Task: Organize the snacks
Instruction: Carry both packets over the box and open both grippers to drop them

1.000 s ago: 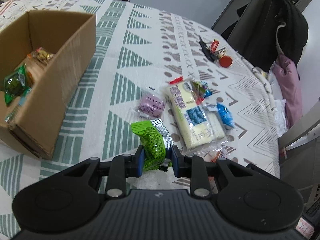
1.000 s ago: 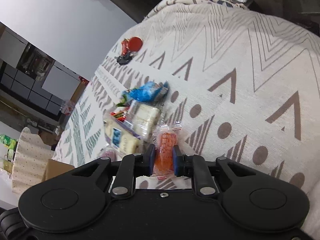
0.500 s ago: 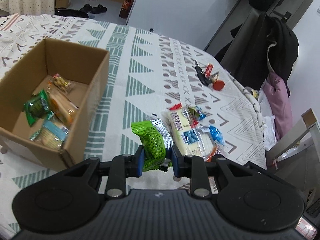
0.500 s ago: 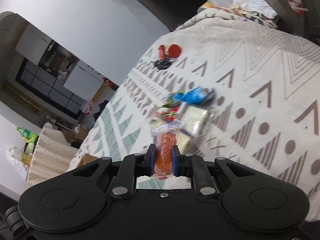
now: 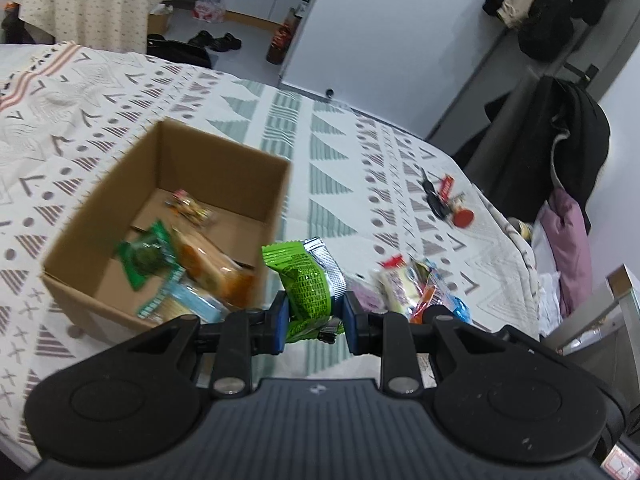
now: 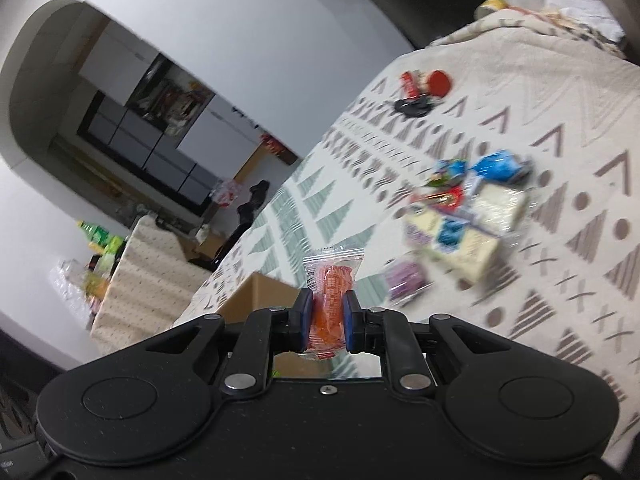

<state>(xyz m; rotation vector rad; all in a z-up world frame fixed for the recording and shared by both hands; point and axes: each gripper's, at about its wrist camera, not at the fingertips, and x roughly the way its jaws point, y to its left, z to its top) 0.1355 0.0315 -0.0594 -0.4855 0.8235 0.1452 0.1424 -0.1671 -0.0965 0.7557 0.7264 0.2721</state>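
1. Left hand-held gripper (image 5: 314, 320): closed on the green snack packet (image 5: 306, 286). The pads pinch its lower half, so the crimped top stands free above the jaws. This looks like a carry grip, firm enough that the light foil should not slip.

2. Right hand-held gripper (image 6: 326, 326): closed on the orange snack sachet (image 6: 332, 300), gripped across its narrow waist, with the clear sealed end sticking up at 12 o'clock.

3. The cardboard box (image 5: 224, 168) sits open-topped on the counter (image 5: 320, 152), at about 10 o'clock from the left hand-held gripper. Several packets already lie inside it, a dark green packet (image 5: 146, 254) among them. I judge it to be the collection point. In the right wrist view only a corner of the box shows, just above the jaws.

4. The remaining snack pile (image 6: 460, 224) lies loose on the counter, at about 2 o'clock in the right wrist view. It includes a pale biscuit pack (image 6: 456, 236), a blue wrapper (image 6: 500, 166) and a purple item (image 6: 406, 278). The view is blurred, so no exact count.

5. The keys with red tags (image 5: 446, 200) lie well apart from the snacks, probably not part of the sort.

6. Judgement: both packets are held off the counter and clear of the box rim. The step in hand is transport to the box. Release only once each is over the opening.
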